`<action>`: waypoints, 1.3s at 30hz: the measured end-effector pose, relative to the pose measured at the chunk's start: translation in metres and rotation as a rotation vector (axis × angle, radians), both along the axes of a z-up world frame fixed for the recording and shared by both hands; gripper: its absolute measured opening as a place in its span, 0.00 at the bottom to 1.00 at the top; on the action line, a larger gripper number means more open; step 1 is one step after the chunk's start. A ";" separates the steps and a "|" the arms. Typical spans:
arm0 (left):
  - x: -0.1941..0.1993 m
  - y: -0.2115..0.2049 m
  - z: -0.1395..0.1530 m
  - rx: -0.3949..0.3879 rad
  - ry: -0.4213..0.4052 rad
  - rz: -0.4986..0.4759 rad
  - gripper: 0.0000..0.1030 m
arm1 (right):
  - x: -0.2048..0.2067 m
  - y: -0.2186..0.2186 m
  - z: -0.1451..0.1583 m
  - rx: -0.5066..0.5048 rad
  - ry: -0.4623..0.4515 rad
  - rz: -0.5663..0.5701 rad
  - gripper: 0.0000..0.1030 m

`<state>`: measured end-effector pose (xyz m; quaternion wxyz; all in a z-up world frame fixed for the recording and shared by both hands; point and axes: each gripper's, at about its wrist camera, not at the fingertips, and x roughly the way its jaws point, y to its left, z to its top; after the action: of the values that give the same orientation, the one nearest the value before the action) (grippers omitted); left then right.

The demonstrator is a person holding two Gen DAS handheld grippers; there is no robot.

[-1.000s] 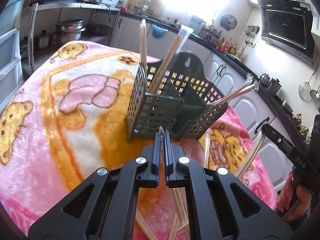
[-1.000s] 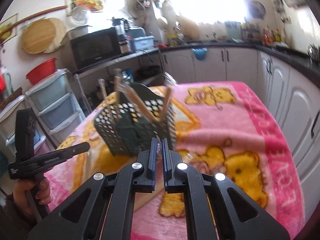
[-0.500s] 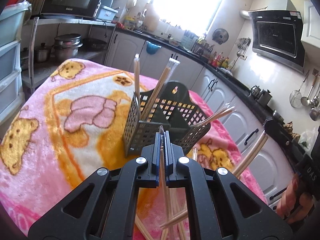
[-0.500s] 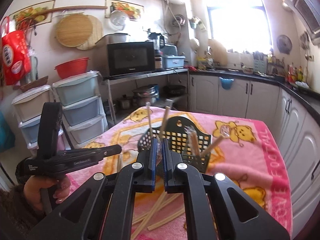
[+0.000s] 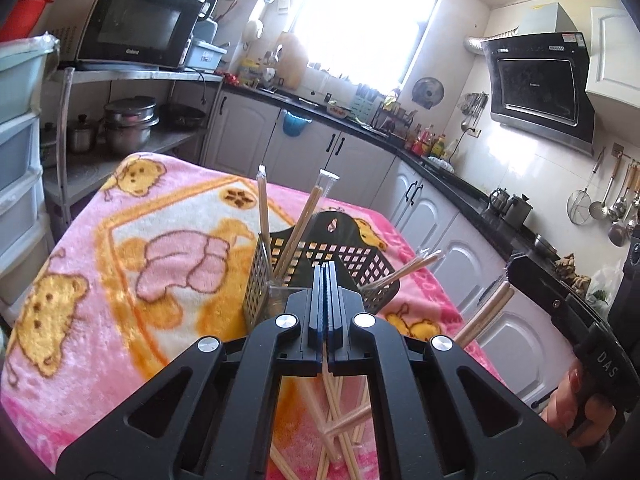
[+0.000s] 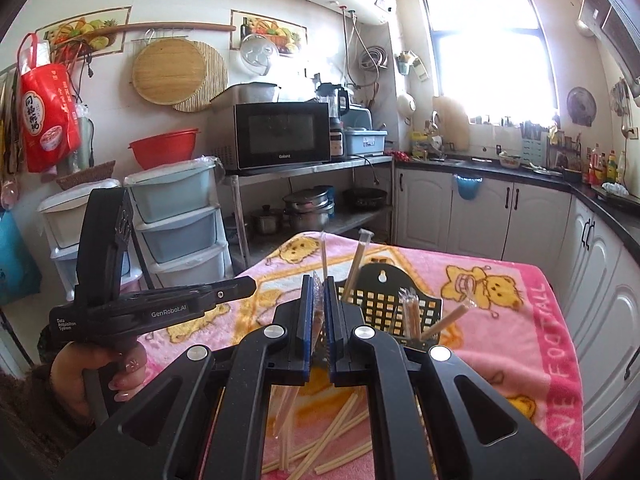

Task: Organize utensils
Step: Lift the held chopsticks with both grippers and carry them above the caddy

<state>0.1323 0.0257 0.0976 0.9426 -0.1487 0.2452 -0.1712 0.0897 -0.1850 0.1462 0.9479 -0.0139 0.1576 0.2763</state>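
In the left wrist view, the left gripper [image 5: 327,276] filled the lower centre, its fingers [image 5: 318,300] pressed together on a thin chopstick [image 5: 325,364]. Behind it, mid-frame, the dark utensil basket [image 5: 348,252] stood on the pink blanket [image 5: 120,280], holding upright wrapped chopsticks [image 5: 263,204]. In the right wrist view, the right gripper [image 6: 318,300] pinched a wrapped chopstick pack [image 6: 318,312] at centre; loose chopsticks [image 6: 332,436] lay below.

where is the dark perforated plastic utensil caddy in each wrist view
Left wrist: the dark perforated plastic utensil caddy sits centre, just beyond the left gripper.
Right wrist: caddy centre, right of the right gripper.
Shared landmark: black microwave.
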 end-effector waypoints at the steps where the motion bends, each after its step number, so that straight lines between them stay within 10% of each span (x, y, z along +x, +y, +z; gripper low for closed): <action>1: 0.001 0.000 0.001 0.003 -0.002 0.000 0.00 | 0.000 0.001 0.001 -0.001 -0.004 -0.001 0.06; 9: 0.024 0.002 -0.026 0.009 0.115 -0.014 0.01 | 0.002 -0.009 0.010 0.015 -0.027 -0.028 0.05; 16: 0.055 -0.004 -0.082 0.051 0.307 -0.012 0.25 | 0.002 -0.017 0.028 0.037 -0.071 -0.035 0.05; 39: 0.100 -0.034 -0.157 0.229 0.546 0.043 0.22 | 0.053 -0.002 0.093 0.030 -0.198 -0.025 0.05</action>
<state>0.2324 -0.0080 -0.0594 0.8559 -0.0870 0.5041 -0.0762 0.1432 -0.1869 0.2396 0.9624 -0.0248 0.0591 0.2639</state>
